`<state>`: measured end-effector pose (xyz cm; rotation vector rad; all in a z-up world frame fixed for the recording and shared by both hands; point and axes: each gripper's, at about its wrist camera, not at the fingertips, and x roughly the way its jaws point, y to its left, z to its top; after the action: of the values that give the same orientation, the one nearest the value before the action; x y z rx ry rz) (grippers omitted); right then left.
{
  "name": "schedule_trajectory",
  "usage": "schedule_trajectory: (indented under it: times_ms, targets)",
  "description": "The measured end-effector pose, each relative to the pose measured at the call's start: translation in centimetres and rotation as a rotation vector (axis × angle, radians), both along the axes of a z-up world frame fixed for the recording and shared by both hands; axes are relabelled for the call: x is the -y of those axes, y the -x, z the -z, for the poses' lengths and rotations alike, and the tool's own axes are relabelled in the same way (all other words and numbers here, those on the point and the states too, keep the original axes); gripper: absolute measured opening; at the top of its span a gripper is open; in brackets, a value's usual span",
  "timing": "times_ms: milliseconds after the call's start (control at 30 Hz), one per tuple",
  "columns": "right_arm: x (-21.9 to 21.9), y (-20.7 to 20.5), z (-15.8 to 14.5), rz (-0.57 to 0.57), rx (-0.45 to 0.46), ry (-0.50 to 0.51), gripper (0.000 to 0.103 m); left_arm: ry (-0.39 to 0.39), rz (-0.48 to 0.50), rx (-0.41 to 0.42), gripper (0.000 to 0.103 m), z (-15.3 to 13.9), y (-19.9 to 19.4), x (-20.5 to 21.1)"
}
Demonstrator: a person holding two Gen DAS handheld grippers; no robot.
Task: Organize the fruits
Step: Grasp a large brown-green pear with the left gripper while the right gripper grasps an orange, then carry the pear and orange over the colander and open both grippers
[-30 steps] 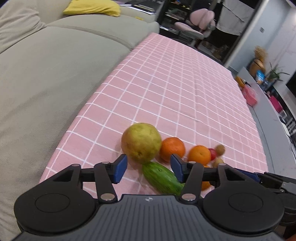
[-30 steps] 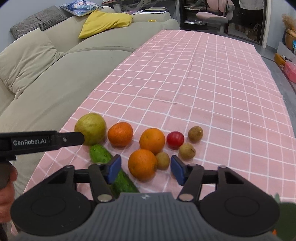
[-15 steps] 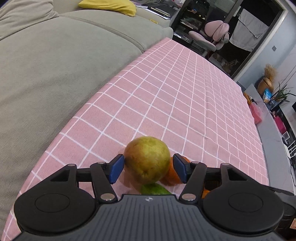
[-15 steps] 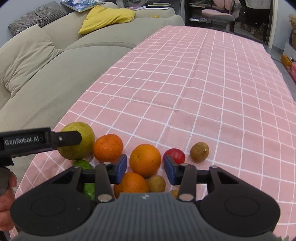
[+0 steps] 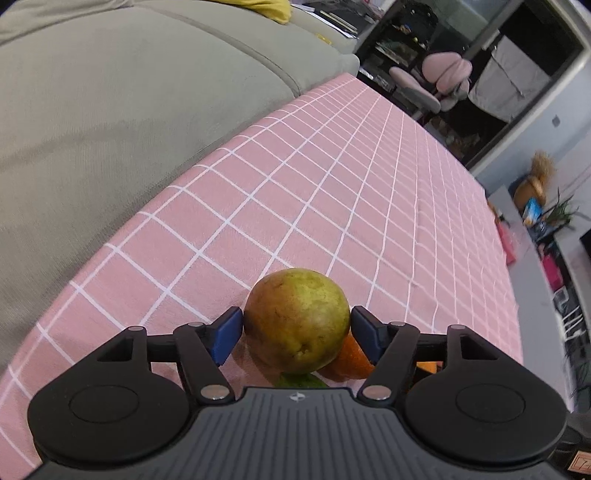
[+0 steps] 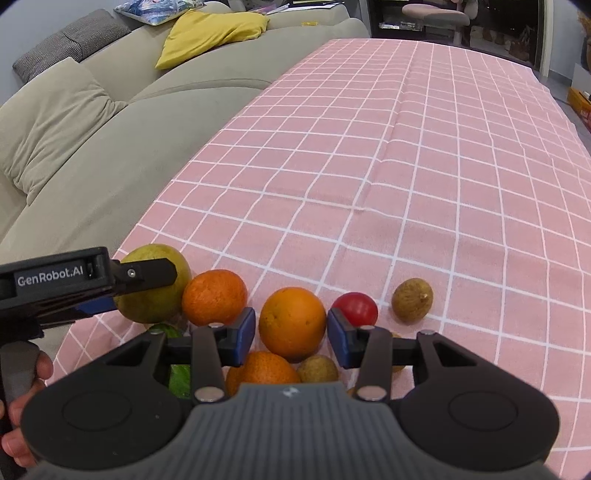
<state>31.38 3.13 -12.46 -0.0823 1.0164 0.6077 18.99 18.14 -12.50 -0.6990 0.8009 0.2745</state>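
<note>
A large yellow-green pear [image 5: 296, 319] sits between the blue pads of my left gripper [image 5: 296, 330], which touch both its sides. It also shows in the right wrist view [image 6: 155, 291], with the left gripper's finger [image 6: 146, 275] across it. My right gripper [image 6: 291, 332] has an orange [image 6: 292, 323] between its pads, which stand close on both sides. Another orange [image 6: 214, 297], a third orange [image 6: 262, 371], a red fruit [image 6: 355, 308], a brown fruit [image 6: 412, 300], a small brown fruit [image 6: 317, 369] and a green cucumber [image 6: 177, 373] lie around them.
The fruits lie near the front left corner of a table with a pink checked cloth [image 6: 406, 166]. A grey-green sofa [image 6: 74, 140] with a yellow cushion [image 6: 210, 35] runs along the table's left edge. A pink chair [image 5: 436, 85] stands beyond the far end.
My left gripper has moved forward around the pear and closed onto it. My right gripper has moved forward from the near orange to the middle orange and narrowed around it.
</note>
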Motion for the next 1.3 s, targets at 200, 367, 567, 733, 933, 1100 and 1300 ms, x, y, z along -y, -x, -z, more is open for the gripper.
schedule_trajectory:
  times_ms: [200,367,567,733,933,1100,1300]
  targets:
    - [0.1,0.2,0.0,-0.002,0.008,0.002,0.035,0.003,-0.016,-0.003,0.073,-0.2,-0.1,0.2]
    - [0.4,0.5,-0.7,0.003,0.028,-0.003,0.032,-0.032,-0.002,0.01,0.073,-1.0,0.0,0.7]
    - [0.7,1.4,-2.6,0.0,0.053,-0.003,0.026,-0.039,-0.019,0.03,0.073,-3.0,0.9,1.0]
    - [1.0,2.0,-3.4,0.01,0.061,0.004,0.025,0.026,-0.033,0.065,0.073,-4.6,2.1,1.0]
    - [2.0,3.7,-5.2,0.014,0.079,-0.021,0.025,0.005,0.022,0.046,0.073,-6.2,2.9,2.3]
    - [3.4,6.0,-7.2,0.006,0.092,-0.036,0.025,0.018,0.084,0.038,0.073,-7.4,4.0,4.0]
    - [6.5,8.8,-9.6,0.009,0.098,-0.056,0.025,0.015,0.187,0.055,0.073,-9.8,5.4,6.7]
